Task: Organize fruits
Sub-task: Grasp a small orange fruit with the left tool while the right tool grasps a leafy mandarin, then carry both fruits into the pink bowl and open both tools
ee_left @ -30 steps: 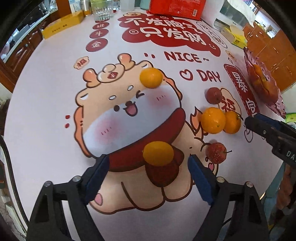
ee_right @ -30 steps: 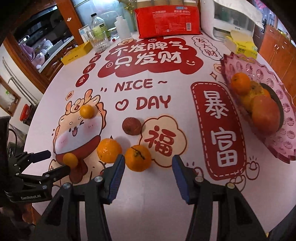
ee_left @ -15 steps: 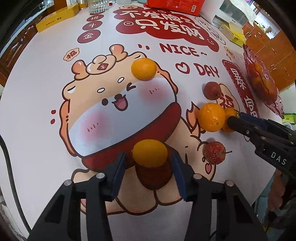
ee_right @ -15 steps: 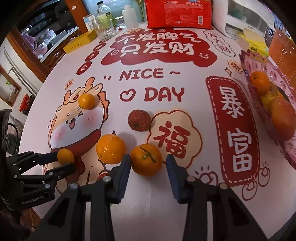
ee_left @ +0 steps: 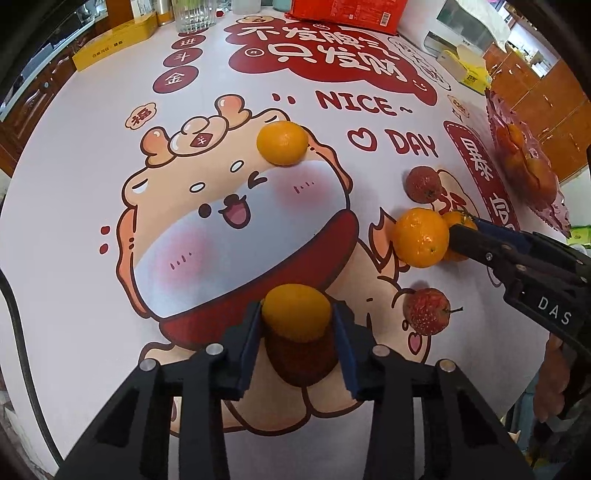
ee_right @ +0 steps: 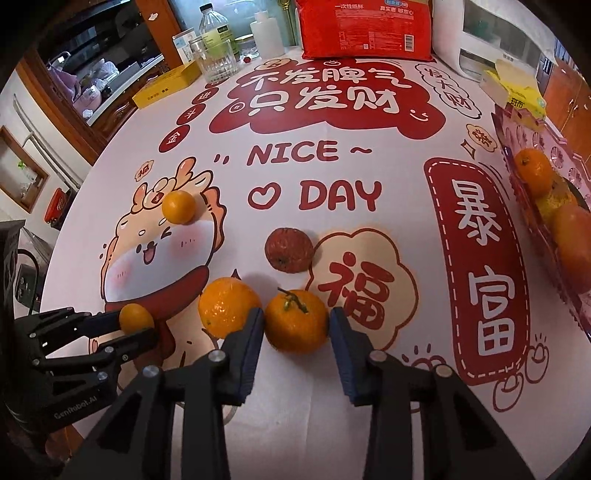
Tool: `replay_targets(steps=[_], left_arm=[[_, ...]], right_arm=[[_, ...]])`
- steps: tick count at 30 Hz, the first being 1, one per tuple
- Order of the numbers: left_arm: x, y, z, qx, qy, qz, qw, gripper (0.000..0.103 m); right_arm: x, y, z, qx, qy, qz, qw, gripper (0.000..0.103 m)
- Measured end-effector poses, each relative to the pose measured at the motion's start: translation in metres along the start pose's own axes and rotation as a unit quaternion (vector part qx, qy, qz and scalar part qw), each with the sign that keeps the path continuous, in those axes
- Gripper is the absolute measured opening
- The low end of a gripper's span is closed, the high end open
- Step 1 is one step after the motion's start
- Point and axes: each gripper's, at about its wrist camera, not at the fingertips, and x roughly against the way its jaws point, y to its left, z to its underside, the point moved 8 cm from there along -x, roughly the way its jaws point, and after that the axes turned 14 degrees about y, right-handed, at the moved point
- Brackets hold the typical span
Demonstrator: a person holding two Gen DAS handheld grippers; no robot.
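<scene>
My left gripper (ee_left: 296, 330) is shut on a small yellow-orange tangerine (ee_left: 295, 312), low over the cartoon tablecloth; it also shows in the right wrist view (ee_right: 136, 317). My right gripper (ee_right: 296, 334) is shut on a stemmed orange (ee_right: 296, 320). A bigger orange (ee_right: 228, 307) touches its left finger. Another small tangerine (ee_left: 282, 142) lies farther off. Two red fruits (ee_left: 423, 184) (ee_left: 426, 311) lie on the cloth. A pink fruit plate (ee_right: 532, 122) with several oranges stands at the right edge.
A red package (ee_right: 364, 27), a glass (ee_right: 216, 61), bottles, a yellow box (ee_right: 166, 86) and a tissue box (ee_right: 517, 92) line the far side of the table. The table edge is near me on both sides.
Both grippers moved forward and closed: the left onto the small tangerine, the right onto the stemmed orange.
</scene>
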Motion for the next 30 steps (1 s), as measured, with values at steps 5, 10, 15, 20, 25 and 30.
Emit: replay_targets(steps=[5,10,15,20,25,30], left_arm=[[0.0,-0.001,0.001,-0.005,-0.002,-0.009,0.9999,0.037],[0.0,-0.001,0.002,-0.008,-0.003,-0.015,0.9998,0.035],[0.002,-0.003,0.004,-0.01,-0.007,-0.01,0.9999,0.034],[0.016,-0.015,0.003,-0.024,-0.023,-0.011,0.9994,0.034],[0.045,-0.035,-0.001,-0.033,-0.054,-0.001,0.998,0.034],[0.076,-0.063,-0.005,-0.049,-0.088,0.005,0.9949,0.034]], right_arm=[[0.0,-0.001,0.0,-0.002,-0.004,-0.003,1.0,0.037],[-0.001,-0.001,0.001,-0.002,-0.002,-0.008,1.0,0.037],[0.0,0.0,0.006,0.001,-0.001,-0.014,1.0,0.034],[0.009,-0.003,0.013,-0.001,0.0,-0.018,1.0,0.034],[0.038,-0.01,0.019,0.002,-0.018,-0.018,1.0,0.034],[0.08,-0.021,0.021,0.009,-0.052,-0.022,0.998,0.034]])
